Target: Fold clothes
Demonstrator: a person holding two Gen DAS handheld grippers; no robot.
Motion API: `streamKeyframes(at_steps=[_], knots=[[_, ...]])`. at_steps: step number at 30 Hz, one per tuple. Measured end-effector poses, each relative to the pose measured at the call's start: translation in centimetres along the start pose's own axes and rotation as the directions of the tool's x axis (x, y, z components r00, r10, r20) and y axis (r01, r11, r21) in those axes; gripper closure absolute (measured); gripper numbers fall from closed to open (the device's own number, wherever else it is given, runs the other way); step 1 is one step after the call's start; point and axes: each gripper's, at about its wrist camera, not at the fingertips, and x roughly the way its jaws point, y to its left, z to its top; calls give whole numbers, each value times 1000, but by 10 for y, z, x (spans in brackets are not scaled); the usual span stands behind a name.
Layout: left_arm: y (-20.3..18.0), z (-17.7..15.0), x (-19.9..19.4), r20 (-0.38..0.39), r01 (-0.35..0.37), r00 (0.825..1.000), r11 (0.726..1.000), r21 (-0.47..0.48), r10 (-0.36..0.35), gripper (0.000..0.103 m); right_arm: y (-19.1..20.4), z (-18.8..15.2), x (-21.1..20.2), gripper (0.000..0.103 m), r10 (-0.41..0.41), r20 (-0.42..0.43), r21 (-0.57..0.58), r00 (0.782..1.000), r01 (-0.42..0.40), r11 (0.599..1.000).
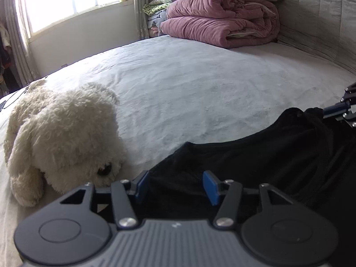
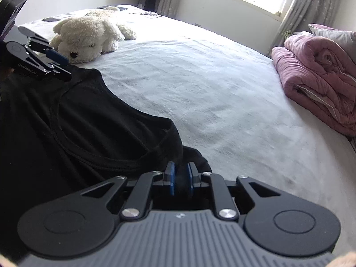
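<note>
Black shirt [image 2: 93, 120] pinched in right hand-held gripper [image 2: 180, 179].

Matt black cloth garment [image 2: 89, 120]; fluffy plush toy [image 1: 64, 133]; wrinkled woven bedsheet [image 1: 200, 84].

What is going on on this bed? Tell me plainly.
A person is working on a black fabric garment spread at the near edge of the white bed sheet, with a handheld gripper in each hand. The right gripper has its jaws pinched on a bunched corner of the garment. The left gripper has its jaws open, with the cloth between them but not clamped. A fluffy cream plush dog lies beside the garment, and a folded pink quilt sits at the far end.
</note>
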Motion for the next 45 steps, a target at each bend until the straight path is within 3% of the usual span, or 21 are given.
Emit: streamKeyframes(at_steps=[2, 3, 4, 5, 6, 8, 9, 11, 13, 14, 15, 22, 28, 34, 45], knots=[[-1, 3, 8, -6, 7, 1000, 1000, 19, -7, 35, -4, 7, 6, 86, 33, 0, -20, 999, -33, 999], [-2, 5, 12, -9, 10, 1000, 1000, 29, -10, 34, -7, 11, 9, 80, 47, -1, -18, 999, -47, 999], [-2, 6, 16, -12, 15, 1000, 999, 33, -15, 34, -9, 14, 13, 72, 54, -1, -14, 999, -54, 998], [-3, 7, 19, -16, 19, 1000, 999, 31, -19, 34, -11, 16, 18, 53, 57, -3, -10, 998, -57, 998], [-3, 8, 23, -15, 19, 1000, 999, 27, -18, 34, -13, 17, 22, 48, 61, -6, -7, 998, -61, 998], [-4, 9, 27, -12, 21, 1000, 1000, 19, -20, 36, -14, 18, 30, 48, 91, -22, -12, 996, -91, 996], [-4, 9, 30, -13, 28, 1000, 1000, 12, -28, 42, -14, 18, 34, 48, 109, -31, -16, 994, -109, 994], [-4, 10, 34, -16, 45, 999, 999, -9, -45, 55, -14, 17, 39, 57, 135, -34, -14, 990, -135, 991], [-4, 11, 36, -11, 56, 998, 998, -28, -57, 75, -14, 17, 41, 78, 144, -22, -9, 989, -144, 990], [-4, 11, 36, -9, 55, 998, 998, -34, -56, 92, -15, 18, 39, 95, 130, -4, -5, 992, -130, 992], [-4, 12, 36, -7, 48, 999, 998, -42, -49, 98, -16, 18, 37, 100, 116, 14, -2, 993, -116, 993], [11, 23, 30, 65, -26, 997, 992, -122, 34, 100, -28, 31, 28, 100, 8, 102, 42, 995, -13, 999], [7, 41, 51, 39, -131, 990, 985, -108, 136, 99, -32, 51, 57, 101, -97, 33, 48, 995, 96, 994], [-3, 44, 71, 12, -198, 980, 979, -52, 199, 99, -32, 47, 84, 101, -162, -28, 19, 986, 163, 987], [-16, 44, 81, 23, -289, 957, 957, -22, 290, 99, -32, 43, 93, 101, -235, -7, 32, 972, 235, 972]])
